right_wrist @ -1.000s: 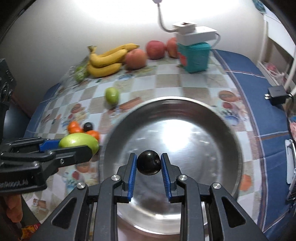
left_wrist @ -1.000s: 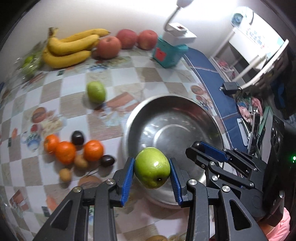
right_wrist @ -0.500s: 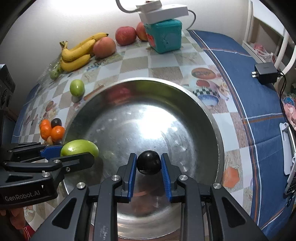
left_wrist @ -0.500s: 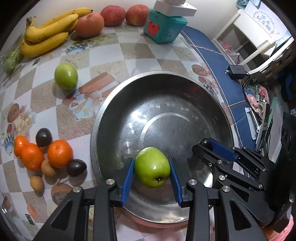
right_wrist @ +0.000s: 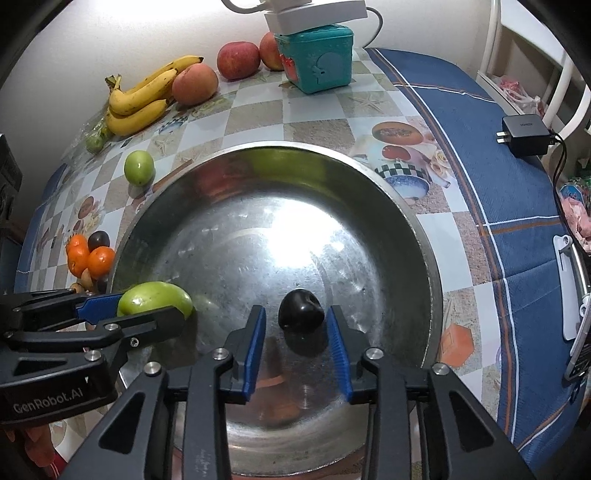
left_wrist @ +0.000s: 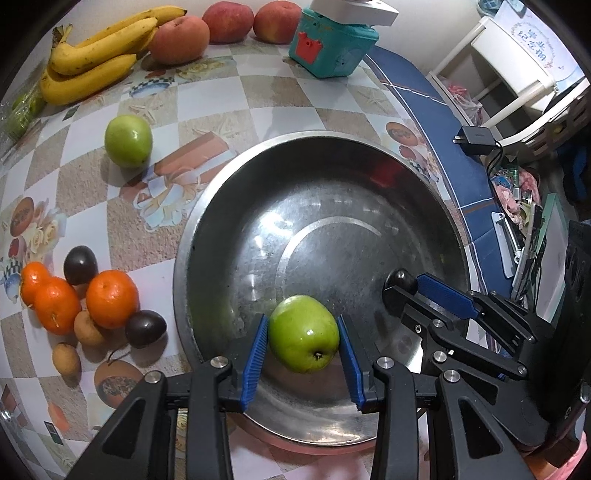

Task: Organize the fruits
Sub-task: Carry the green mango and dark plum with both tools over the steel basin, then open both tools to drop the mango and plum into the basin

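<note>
Steel bowl (right_wrist: pixel 424 236): wide and bare-bottomed, it takes up the middle of the table under both my grippers.
Left gripper (left_wrist: pixel 303 345): I see its blue pads against both sides of a green apple (left_wrist: pixel 303 334), so it grips that fruit over the bowl's near-left inner slope; I cannot tell whether the apple touches the metal.
Same grip from the right wrist: the apple (right_wrist: pixel 155 298) sits in the left gripper (right_wrist: pixel 147 308) just inside the bowl's left rim.
Right gripper (right_wrist: pixel 297 341): its jaws are opening, with a dark plum (right_wrist: pixel 301 314) between them; there is a clear gap on the left pad's side and the plum lies close to the right one, low in the bowl near its front.
Second green apple (left_wrist: pixel 128 140): alone on the checked tablecloth (left_wrist: pixel 258 92), off the bowl's far-left rim.
Small fruit cluster (left_wrist: pixel 88 302): oranges, two dark plums and some small tan fruits, touching one another near the table's left edge, just beside the bowl.
Bananas (left_wrist: pixel 96 55): at the table's far-left corner, with a peach (left_wrist: pixel 179 38) against them.
Red apples (left_wrist: pixel 251 22): two, along the far edge.
Teal box (left_wrist: pixel 332 48): far edge, right of the red apples, a white device on top.
Black charger (right_wrist: pixel 524 134): on the blue cloth by the table's right edge.
</note>
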The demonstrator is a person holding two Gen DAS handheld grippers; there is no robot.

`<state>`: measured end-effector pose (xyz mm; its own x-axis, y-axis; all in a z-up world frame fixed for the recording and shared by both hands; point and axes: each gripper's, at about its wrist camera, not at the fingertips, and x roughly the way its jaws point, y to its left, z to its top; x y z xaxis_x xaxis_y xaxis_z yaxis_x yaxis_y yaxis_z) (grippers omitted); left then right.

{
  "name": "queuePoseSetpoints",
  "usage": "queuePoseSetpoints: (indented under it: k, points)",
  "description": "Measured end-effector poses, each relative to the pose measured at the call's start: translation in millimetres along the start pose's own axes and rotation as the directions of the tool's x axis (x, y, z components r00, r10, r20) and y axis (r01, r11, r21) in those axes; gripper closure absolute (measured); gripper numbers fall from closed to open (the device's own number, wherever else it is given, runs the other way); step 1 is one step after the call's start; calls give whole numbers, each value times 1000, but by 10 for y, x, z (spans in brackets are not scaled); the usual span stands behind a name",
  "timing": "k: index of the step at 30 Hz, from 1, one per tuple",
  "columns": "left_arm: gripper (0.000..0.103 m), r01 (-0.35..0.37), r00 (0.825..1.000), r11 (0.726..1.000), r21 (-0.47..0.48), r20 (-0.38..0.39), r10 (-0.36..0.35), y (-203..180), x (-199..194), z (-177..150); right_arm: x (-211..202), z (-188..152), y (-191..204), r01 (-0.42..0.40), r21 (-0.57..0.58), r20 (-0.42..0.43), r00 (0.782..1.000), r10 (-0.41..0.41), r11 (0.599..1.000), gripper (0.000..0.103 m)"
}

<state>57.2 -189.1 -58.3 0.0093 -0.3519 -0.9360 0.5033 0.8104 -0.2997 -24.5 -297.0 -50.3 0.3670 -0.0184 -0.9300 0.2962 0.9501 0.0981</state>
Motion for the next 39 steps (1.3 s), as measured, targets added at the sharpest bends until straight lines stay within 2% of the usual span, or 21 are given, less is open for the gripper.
queuePoseSetpoints:
  k: [7, 8, 11, 16, 19, 21, 24, 26, 28, 33, 35, 39]
  points:
    - [57, 11, 1000, 1000, -7, 28, -11, 9, -139, 5, -34, 12, 10, 12, -2, 1, 1000, -11, 1000, 60]
    - [55, 12, 999, 1000, -8, 32, -12, 10, -158, 2, -45, 13, 15, 12, -4, 1, 1000, -12, 1000, 57]
    - [44, 7, 999, 1000, -20, 45, -6, 25, -238, -13, -79, 12, 30, 11, -8, 4, 1000, -11, 1000, 44]
    - [33, -21, 998, 998, -56, 61, 24, 108, -409, -54, -122, 10, 80, 13, -15, 3, 1000, -13, 1000, 26]
    - [28, -37, 996, 995, -94, 82, 45, 210, -527, -85, -136, -7, 133, 12, -24, -4, 1000, -12, 1000, 22]
    - [18, -57, 993, 991, -121, 98, 69, 287, -600, -112, -156, -23, 171, 15, -28, -6, 1000, -15, 1000, 15]
    - [6, -73, 988, 985, -157, 122, 93, 405, -684, -160, -183, -42, 232, 7, -33, -13, 1000, -8, 999, 14]
    - [1, -72, 985, 981, -178, 142, 98, 494, -747, -207, -200, -58, 275, 3, -36, -18, 1000, -3, 999, 11]
    - [0, -74, 981, 980, -187, 163, 105, 594, -825, -275, -222, -77, 328, -3, -45, -18, 1000, 2, 999, 6]
    - [0, -82, 971, 975, -207, 202, 125, 792, -980, -419, -296, -120, 483, -20, -74, -4, 1000, 20, 997, 4]
    - [0, -90, 965, 974, -208, 225, 138, 880, -1064, -483, -306, -135, 556, -25, -84, -8, 1000, 24, 996, 0]
    - [0, -111, 947, 971, -210, 275, 168, 1032, -1197, -568, -328, -160, 732, -52, -107, -9, 999, 51, 993, 0]
